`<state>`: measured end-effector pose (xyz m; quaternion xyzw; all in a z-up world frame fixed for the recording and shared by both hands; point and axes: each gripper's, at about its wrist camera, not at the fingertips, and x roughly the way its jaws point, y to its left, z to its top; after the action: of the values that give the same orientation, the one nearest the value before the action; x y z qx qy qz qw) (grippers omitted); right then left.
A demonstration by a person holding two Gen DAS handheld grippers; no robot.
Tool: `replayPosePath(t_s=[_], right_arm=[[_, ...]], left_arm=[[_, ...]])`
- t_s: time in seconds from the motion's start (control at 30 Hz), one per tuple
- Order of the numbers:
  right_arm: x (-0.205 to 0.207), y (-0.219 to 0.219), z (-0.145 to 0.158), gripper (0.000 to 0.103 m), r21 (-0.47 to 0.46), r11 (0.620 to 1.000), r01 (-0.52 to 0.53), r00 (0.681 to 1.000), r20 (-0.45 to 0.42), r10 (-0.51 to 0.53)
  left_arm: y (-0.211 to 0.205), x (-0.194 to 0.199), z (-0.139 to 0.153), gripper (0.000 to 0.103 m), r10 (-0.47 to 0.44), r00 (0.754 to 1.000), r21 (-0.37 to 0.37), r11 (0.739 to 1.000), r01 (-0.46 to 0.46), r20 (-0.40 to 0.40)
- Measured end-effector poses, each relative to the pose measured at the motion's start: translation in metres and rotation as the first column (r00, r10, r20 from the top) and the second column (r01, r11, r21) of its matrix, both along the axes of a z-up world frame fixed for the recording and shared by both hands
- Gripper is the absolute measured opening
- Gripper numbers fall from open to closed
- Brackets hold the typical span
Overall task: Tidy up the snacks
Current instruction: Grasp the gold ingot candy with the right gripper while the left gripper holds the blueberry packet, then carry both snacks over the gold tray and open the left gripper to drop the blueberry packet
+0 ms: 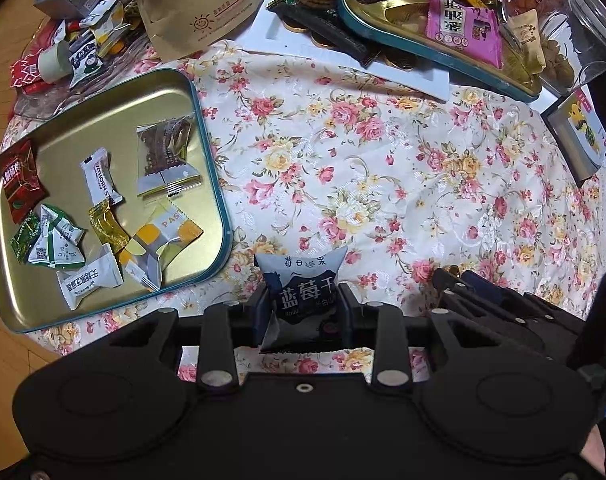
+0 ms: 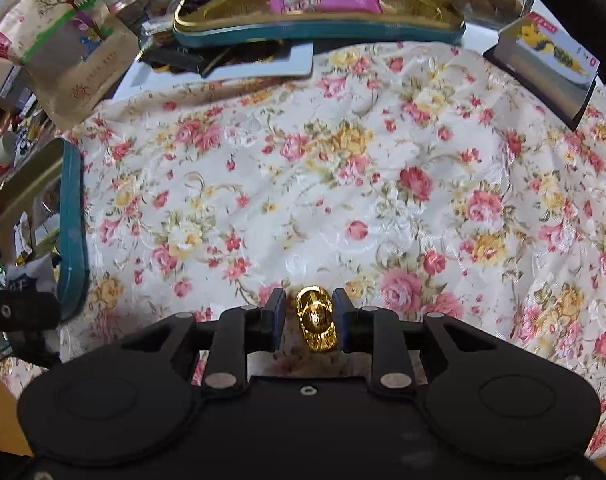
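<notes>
My left gripper is shut on a blue-and-white blueberry snack packet, held above the floral tablecloth just right of a teal-rimmed gold tin tray. The tray holds several wrapped snacks, among them a red packet and a brown packet. My right gripper is shut on a gold foil candy, held above the cloth; a narrow gap shows beside its left finger. The tray's teal wall shows at the left of the right wrist view, with my left gripper beside it.
A second teal tin tray full of snacks, with a pink packet, lies at the back. A brown paper bag, boxes and loose wrappers crowd the back left. A clear jar and a picture box stand at right.
</notes>
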<state>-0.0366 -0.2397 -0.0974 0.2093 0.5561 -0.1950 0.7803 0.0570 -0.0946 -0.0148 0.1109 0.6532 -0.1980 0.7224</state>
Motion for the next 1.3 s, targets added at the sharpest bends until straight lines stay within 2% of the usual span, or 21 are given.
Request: replayPosePath(t_s=[0.3, 0.4, 0.5, 0.6, 0.83, 1.17, 1.23, 1.3], right_arm=[[0.002, -0.001, -0.011, 0.03, -0.031, 1.0, 0.001, 1.0, -0.028, -0.002], [0.0, -0.002, -0.008, 0.03, -0.01, 1.0, 0.014, 1.0, -0.021, -0.014], [0.0, 0.004, 0.002, 0.032, 0.021, 0.999, -0.025, 1.0, 0.013, 0.025], [0.001, 0.01, 0.009, 0.031, 0.004, 0.999, -0.036, 0.999, 0.029, 0.036], [0.007, 0.006, -0.005, 0.031, -0.02, 1.0, 0.0, 1.0, -0.028, 0.0], [0.01, 0.002, -0.014, 0.032, 0.001, 1.0, 0.031, 0.998, -0.046, -0.03], [0.013, 0.006, -0.014, 0.024, -0.013, 1.0, 0.023, 0.998, -0.057, -0.023], [0.016, 0.011, -0.014, 0.024, -0.024, 1.0, 0.013, 0.998, -0.066, -0.015]], left_arm=[[0.012, 0.007, 0.008, 0.042, 0.031, 0.999, -0.022, 0.999, -0.03, 0.016], [0.016, 0.009, 0.009, 0.042, 0.038, 0.999, -0.023, 0.999, -0.038, 0.015], [0.018, 0.01, 0.01, 0.042, 0.042, 0.999, -0.022, 0.999, -0.042, 0.018], [0.018, 0.01, 0.01, 0.042, 0.041, 0.999, -0.019, 0.999, -0.041, 0.02], [0.018, 0.011, 0.012, 0.042, 0.041, 0.999, -0.023, 0.999, -0.041, 0.023], [0.031, 0.019, 0.017, 0.042, 0.077, 0.996, -0.021, 0.997, -0.076, 0.053], [0.037, 0.023, 0.019, 0.042, 0.097, 0.992, -0.013, 0.995, -0.096, 0.075], [0.045, 0.028, 0.021, 0.042, 0.12, 0.988, -0.008, 0.993, -0.12, 0.092]])
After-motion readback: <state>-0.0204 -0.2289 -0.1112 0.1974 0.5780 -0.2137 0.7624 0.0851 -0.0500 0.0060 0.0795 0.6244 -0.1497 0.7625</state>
